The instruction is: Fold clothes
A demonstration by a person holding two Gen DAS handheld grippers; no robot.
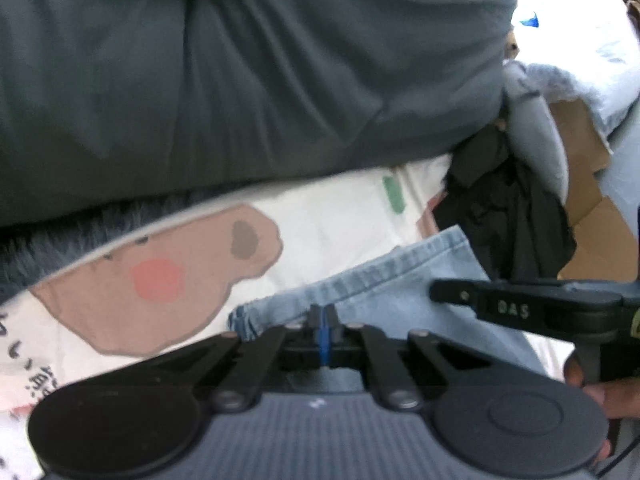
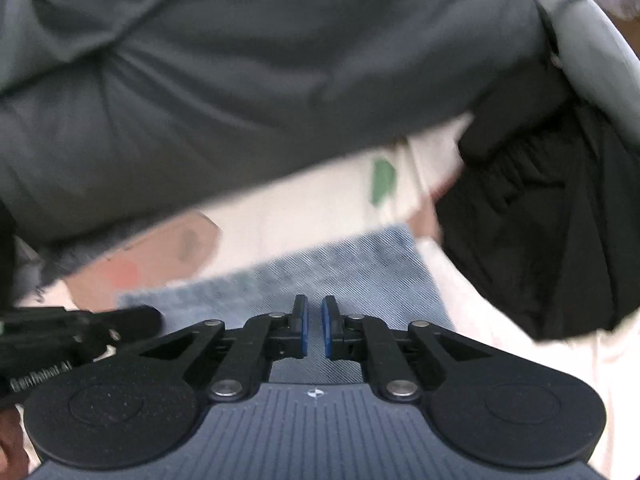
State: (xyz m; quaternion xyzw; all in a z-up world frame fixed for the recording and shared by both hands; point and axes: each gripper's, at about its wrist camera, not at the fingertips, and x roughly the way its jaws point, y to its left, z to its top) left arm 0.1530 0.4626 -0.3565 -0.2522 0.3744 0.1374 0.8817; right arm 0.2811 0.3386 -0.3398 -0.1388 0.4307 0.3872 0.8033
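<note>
A light-blue denim garment point(image 1: 400, 292) lies on a cream printed cloth point(image 1: 332, 224), its hem toward the grey bedding. My left gripper point(image 1: 324, 322) sits just inside that hem, its blue pads pressed together on the denim, which bunches to the left of them. In the right wrist view my right gripper point(image 2: 314, 320) is over the same denim point(image 2: 340, 268). Its pads stand a narrow slit apart with denim in the slit. A black finger point(image 1: 500, 308) of the right gripper reaches in from the right, and part of the left gripper point(image 2: 80, 332) shows at the left.
Dark grey bedding point(image 1: 240, 80) bulges across the far side. A black garment point(image 1: 512, 220) is heaped at the right, under a pale grey plush piece point(image 1: 536, 128). Brown cardboard point(image 1: 584, 168) stands beyond. A hand point(image 1: 608, 396) holds the right gripper.
</note>
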